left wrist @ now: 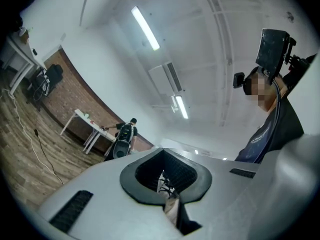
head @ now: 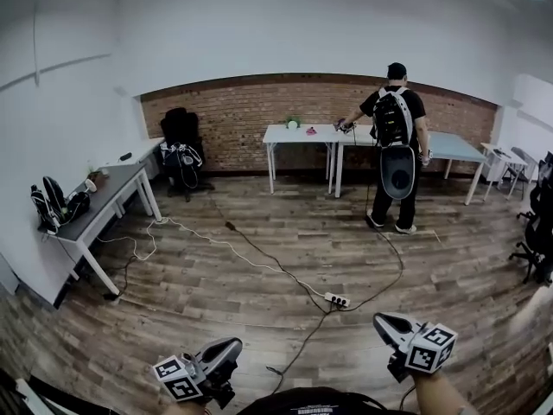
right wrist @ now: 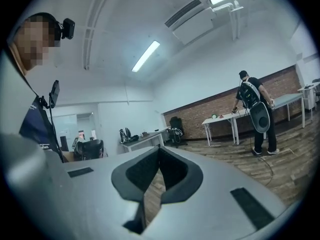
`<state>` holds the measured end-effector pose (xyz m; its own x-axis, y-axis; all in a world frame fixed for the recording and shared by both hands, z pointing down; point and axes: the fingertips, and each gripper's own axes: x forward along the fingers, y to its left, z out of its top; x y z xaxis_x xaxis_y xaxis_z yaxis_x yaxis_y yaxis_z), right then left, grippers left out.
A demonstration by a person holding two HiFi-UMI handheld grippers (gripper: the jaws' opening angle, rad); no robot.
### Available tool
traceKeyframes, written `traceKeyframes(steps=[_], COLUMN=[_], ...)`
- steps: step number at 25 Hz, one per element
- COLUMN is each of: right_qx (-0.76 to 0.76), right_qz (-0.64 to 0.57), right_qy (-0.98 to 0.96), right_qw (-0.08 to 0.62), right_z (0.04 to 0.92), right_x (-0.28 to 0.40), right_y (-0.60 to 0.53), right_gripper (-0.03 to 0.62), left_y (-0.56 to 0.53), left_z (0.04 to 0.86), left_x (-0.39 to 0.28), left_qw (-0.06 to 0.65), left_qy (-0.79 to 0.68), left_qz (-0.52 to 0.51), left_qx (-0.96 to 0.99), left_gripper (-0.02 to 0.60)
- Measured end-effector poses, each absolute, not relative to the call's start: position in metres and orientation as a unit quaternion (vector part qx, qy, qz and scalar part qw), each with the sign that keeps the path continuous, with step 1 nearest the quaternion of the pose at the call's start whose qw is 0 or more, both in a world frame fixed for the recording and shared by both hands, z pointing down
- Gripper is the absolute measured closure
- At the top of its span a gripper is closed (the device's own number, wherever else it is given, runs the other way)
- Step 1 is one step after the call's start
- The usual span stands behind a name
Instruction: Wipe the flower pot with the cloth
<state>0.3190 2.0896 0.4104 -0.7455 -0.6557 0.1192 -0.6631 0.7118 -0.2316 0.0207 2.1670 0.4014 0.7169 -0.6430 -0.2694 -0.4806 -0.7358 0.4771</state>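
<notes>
A small green flower pot (head: 292, 123) and a pink cloth (head: 311, 130) sit on a white table (head: 285, 136) by the far brick wall. Both my grippers hang low at the near edge of the head view, far from that table. My left gripper (head: 233, 345) is shut with nothing between its fingers. My right gripper (head: 381, 321) is shut and empty too. In the left gripper view the left gripper (left wrist: 162, 156) points up toward the ceiling. The right gripper (right wrist: 159, 151) points roughly level across the room, with the pot (right wrist: 214, 116) tiny in the distance.
A person (head: 396, 145) with a backpack stands at the far tables. A power strip (head: 336, 300) and cables lie across the wooden floor in between. A grey desk (head: 102, 202) with bags and a small potted plant (head: 97, 178) lines the left wall. Office chairs (head: 537, 232) stand at the right.
</notes>
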Motion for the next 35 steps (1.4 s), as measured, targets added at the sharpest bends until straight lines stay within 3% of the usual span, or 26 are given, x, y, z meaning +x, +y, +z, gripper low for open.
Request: traceKeyframes(steps=[7,16,23,35], right_qx=[0.332,0.318,0.336,0.394], right_qz=[0.117,0.127,0.111,0.122], right_qy=[-0.936,-0.939,-0.934,-0.911], right_qw=[0.018,0.020,0.040,0.020], right_z=[0.399,0.416,0.417,0.402], right_x=[0.394,0.402,0.375,0.308], right_y=[2.045,1.995,1.916,1.737], right_gripper=[0.594,0.594,0.594,0.594], left_y=[2.147,2.093,1.998,1.800], left_z=[0.396,0.403,0.416,0.392], left_x=[0.116,0.135,0.108,0.001], left_qw=[0.189,0.197,0.202,0.180], left_qy=[-0.317,-0.321,-0.290,-0.275], left_qz=[-0.206,-0.196,-0.213,-0.189], left_qx=[0.907,0.905,0.911,0.925], left_gripper=[0.580,0.580,0.580,0.580])
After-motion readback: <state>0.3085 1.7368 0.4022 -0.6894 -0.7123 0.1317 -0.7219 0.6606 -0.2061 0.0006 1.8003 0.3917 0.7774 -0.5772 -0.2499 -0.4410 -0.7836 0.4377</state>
